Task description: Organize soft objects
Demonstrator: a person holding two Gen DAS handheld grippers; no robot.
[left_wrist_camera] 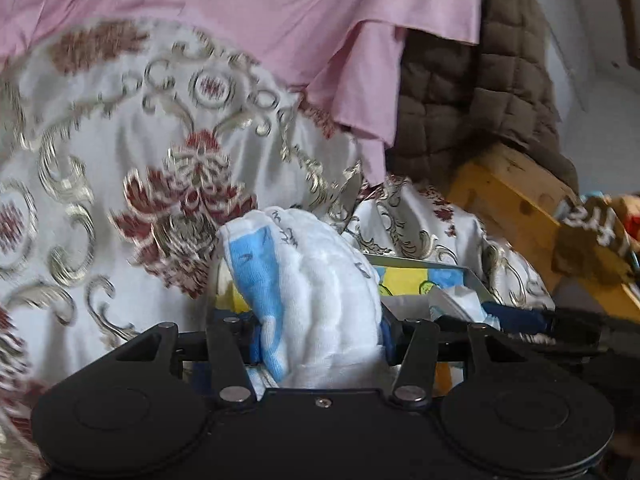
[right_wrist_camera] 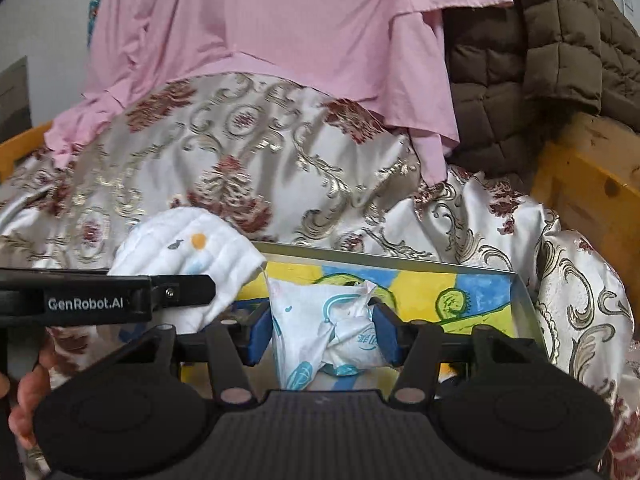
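Note:
My left gripper point(left_wrist_camera: 322, 336) is shut on a folded white cloth with a blue print point(left_wrist_camera: 316, 280), bulging up between its blue pads. In the right wrist view that cloth point(right_wrist_camera: 188, 256) shows at the left, held by the left gripper's black arm point(right_wrist_camera: 104, 294). My right gripper point(right_wrist_camera: 322, 336) is shut on a crumpled white packet with teal print point(right_wrist_camera: 320, 328). Both bundles hang over a shallow metal tray point(right_wrist_camera: 520, 300) with a yellow, blue and green picture on its floor. From the left wrist camera the same tray point(left_wrist_camera: 420, 266) sits just right of the cloth.
The tray rests on a white satin bedspread with red and gold flowers point(right_wrist_camera: 280, 160). A pink sheet point(right_wrist_camera: 300, 32) and a brown quilted coat point(right_wrist_camera: 560, 40) lie behind. A wooden bed frame point(right_wrist_camera: 588, 176) runs along the right. A hand point(right_wrist_camera: 28, 396) shows at lower left.

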